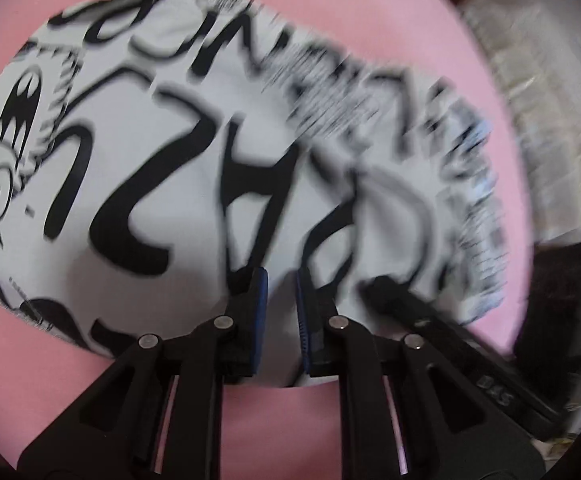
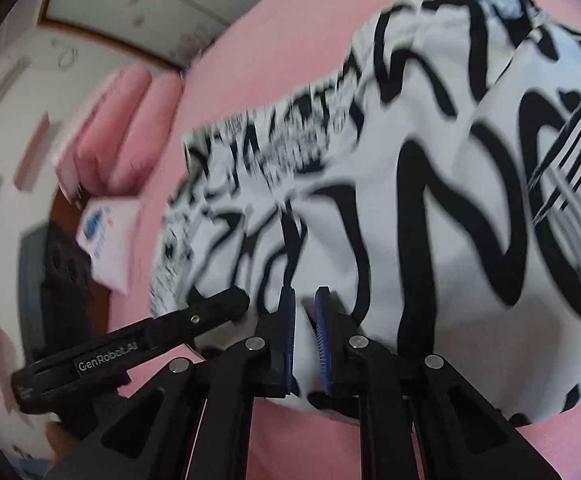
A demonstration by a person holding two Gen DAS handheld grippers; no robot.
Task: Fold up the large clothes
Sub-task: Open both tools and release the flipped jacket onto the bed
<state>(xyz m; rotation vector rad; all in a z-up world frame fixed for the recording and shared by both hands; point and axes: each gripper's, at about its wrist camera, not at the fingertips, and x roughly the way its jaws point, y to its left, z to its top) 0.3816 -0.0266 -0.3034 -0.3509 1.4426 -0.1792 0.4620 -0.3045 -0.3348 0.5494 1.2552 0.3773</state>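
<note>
On the pink bed sheet lies a white printed shirt; left gripper and right gripper both hang slightly open over its near edge, gripping nothing

White garment with bold black graffiti lettering and a wide-eyed cartoon face at its left, lying bunched on the pink surface before me. From my right-hand view the same cloth fills the right side; its far edge appears folded over, though blur obscures it.
</note>
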